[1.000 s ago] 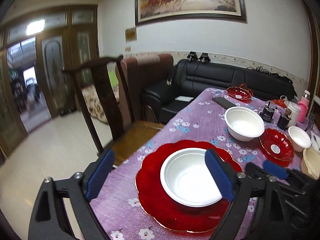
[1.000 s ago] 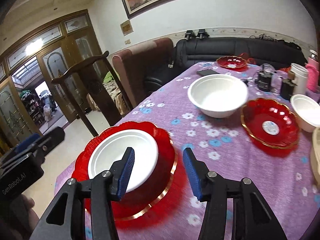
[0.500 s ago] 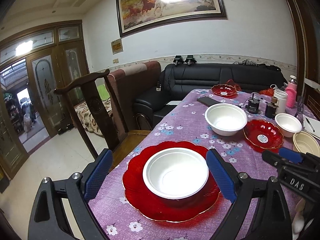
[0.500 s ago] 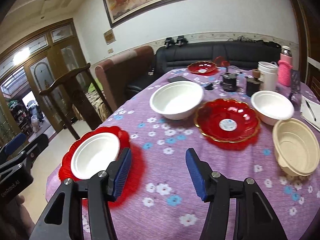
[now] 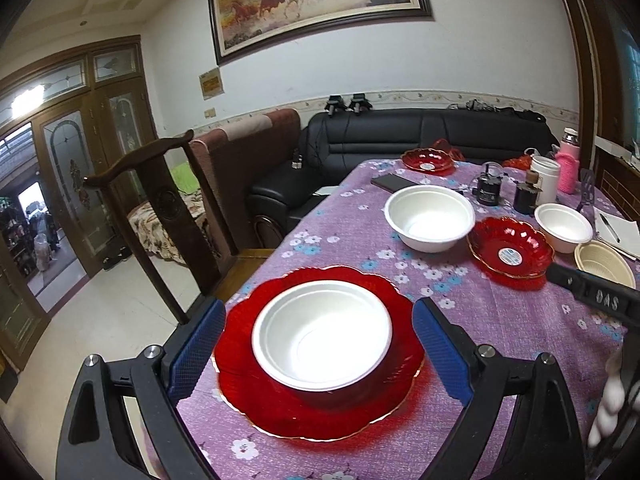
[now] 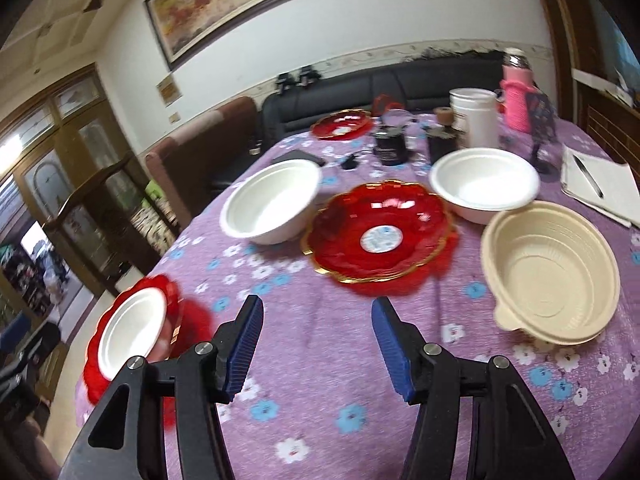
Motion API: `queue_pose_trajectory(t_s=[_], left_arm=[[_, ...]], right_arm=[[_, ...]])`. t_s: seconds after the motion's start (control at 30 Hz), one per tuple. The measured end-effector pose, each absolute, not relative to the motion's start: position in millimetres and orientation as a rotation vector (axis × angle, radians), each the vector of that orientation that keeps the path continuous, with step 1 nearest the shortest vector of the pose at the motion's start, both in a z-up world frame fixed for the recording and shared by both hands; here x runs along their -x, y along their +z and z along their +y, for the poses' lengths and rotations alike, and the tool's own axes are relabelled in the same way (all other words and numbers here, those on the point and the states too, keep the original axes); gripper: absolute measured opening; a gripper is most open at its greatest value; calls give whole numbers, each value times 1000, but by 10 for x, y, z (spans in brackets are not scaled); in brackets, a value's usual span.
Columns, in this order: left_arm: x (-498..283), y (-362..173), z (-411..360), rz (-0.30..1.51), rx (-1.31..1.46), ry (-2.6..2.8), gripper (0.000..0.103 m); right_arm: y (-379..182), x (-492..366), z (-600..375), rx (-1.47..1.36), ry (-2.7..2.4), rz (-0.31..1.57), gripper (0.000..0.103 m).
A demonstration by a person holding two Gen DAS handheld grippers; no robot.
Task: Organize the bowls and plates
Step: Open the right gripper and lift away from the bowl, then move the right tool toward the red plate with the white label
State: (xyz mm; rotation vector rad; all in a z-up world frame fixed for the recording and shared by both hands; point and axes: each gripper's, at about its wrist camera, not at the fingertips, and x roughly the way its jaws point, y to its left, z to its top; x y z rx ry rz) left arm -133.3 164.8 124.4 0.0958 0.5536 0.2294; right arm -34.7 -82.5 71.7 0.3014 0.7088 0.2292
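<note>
A white bowl (image 5: 322, 340) sits in a large red plate (image 5: 320, 412) at the near edge of the purple floral table (image 5: 500, 340). My left gripper (image 5: 316, 304) is open, with a finger on either side of that plate and not touching it. Farther back are a big white bowl (image 6: 272, 204), a small red plate (image 6: 380, 232), a smaller white bowl (image 6: 484, 184), a beige bowl (image 6: 548, 268) and a far red plate (image 6: 340, 124). My right gripper (image 6: 317, 302) is open over bare cloth in front of the small red plate, with nothing between its fingers.
Black jars (image 6: 390, 144), a white cup (image 6: 474, 116), a pink bottle (image 6: 518, 96), a phone (image 5: 390, 182) and a notebook with a pen (image 6: 600, 188) crowd the table's far end. A wooden chair (image 5: 160, 208) stands at the left edge, with a black sofa (image 5: 400, 140) behind.
My right gripper has swung right, away from the plate with the bowl and toward the small red plate, its jaws a little wider. My left gripper rolled level and shifted slightly.
</note>
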Motion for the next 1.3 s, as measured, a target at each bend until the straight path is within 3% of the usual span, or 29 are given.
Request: queue_pose_trajectory(t_s=[0.3, 0.8, 0.83, 0.87, 0.93, 1.3], left_arm=[[1141, 1092, 1625, 605, -65, 193, 94], [959, 918, 1662, 661, -45, 175, 94], [955, 912, 1665, 663, -40, 173, 94], [953, 909, 1668, 664, -36, 173, 94], [967, 905, 1676, 662, -27, 179, 94], [1019, 998, 1739, 663, -8, 176, 94]], right_arm=[[393, -87, -1059, -422, 164, 847, 61], [100, -662, -1004, -581, 100, 884, 62], [97, -661, -1010, -576, 93, 882, 56], [83, -670, -1025, -573, 85, 884, 39], [42, -675, -1087, -603, 97, 881, 29], [70, -295, -1107, -639, 195, 976, 20]])
